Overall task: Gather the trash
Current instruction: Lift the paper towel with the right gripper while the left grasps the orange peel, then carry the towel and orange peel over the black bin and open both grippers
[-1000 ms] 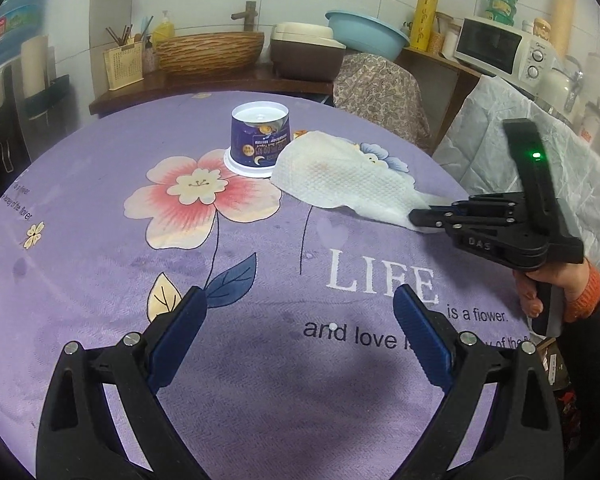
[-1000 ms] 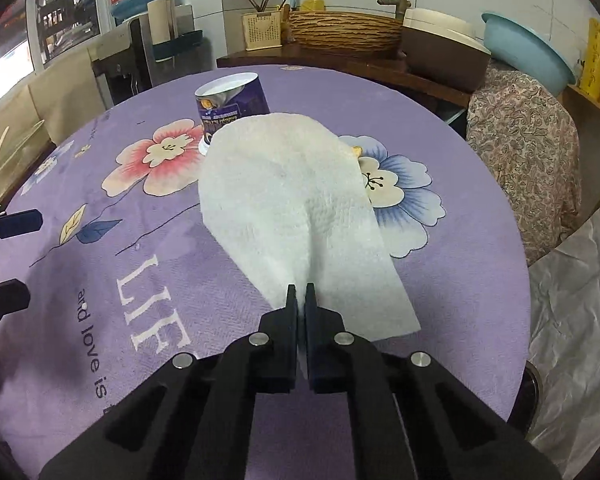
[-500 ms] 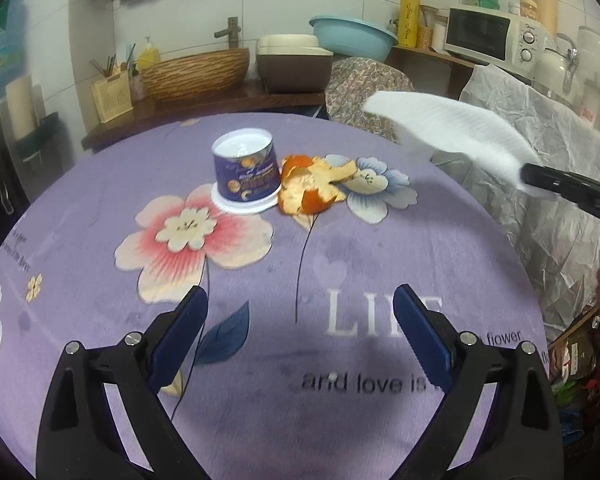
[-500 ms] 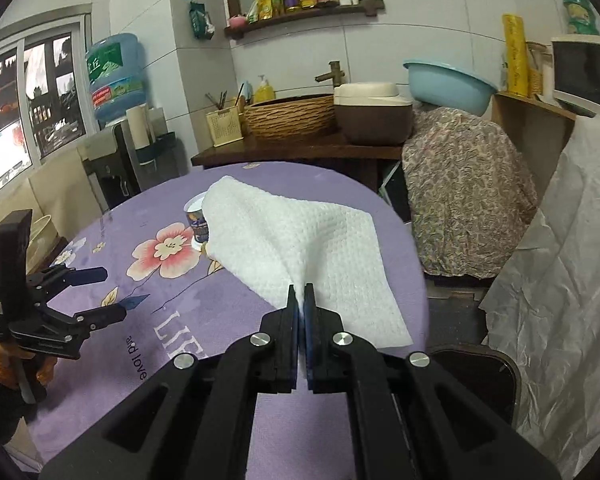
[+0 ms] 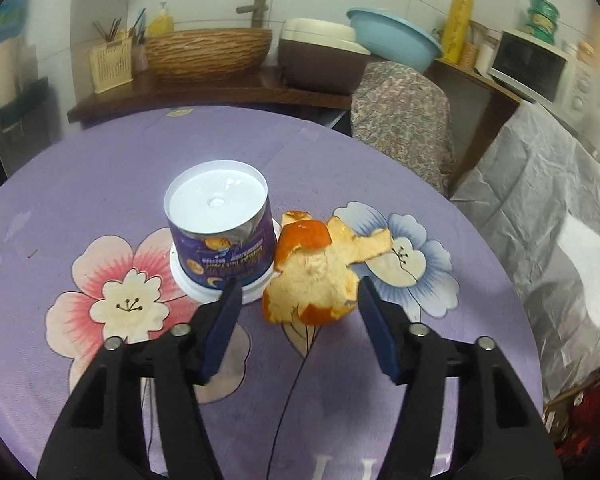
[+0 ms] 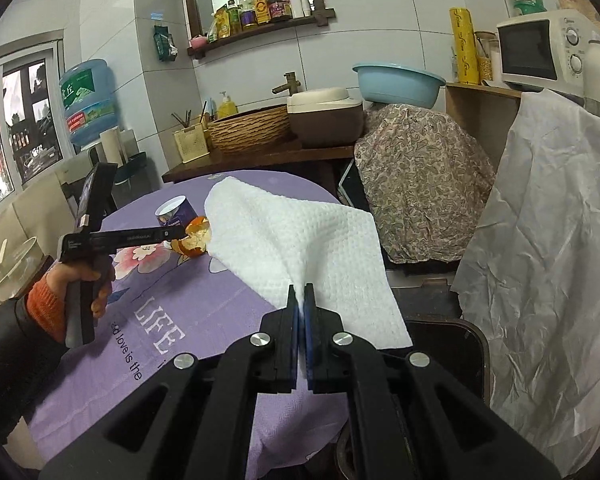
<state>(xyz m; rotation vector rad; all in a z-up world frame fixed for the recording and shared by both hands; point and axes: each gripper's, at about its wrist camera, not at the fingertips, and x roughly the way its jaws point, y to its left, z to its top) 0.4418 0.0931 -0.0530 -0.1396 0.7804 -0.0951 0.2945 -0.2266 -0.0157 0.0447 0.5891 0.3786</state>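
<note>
While the left tool (image 5: 298, 298) stands with its blue-padded fingers (image 5: 225, 322) spread wide, the orange peel (image 5: 320, 274) lies between their tips on the purple flowered counter (image 5: 100, 200), and no contact between pad and peel can be confirmed. The peel rests pith side up, with a strip of rind curling toward 2 o'clock over a printed blue flower. Just beside it, at 10 o'clock, an inverted purple cup (image 5: 220, 236) stands on its white lid, touching or nearly touching the peel. In the right wrist view, the right tool (image 6: 299, 294) has its fingers pressed together on one corner of a white paper towel (image 6: 300, 240), which is lifted off the counter (image 6: 204, 312) and spreads upward toward 11 o'clock. Below the towel, at 3 o'clock of the tool, the dark rim of a bin (image 6: 456, 340) shows beside the counter edge. At 9 o'clock in the same view, the person's left hand (image 6: 86, 280) grips the other tool's handle, its tip reaching the peel (image 6: 194, 236) next to the cup (image 6: 174, 210).
</note>
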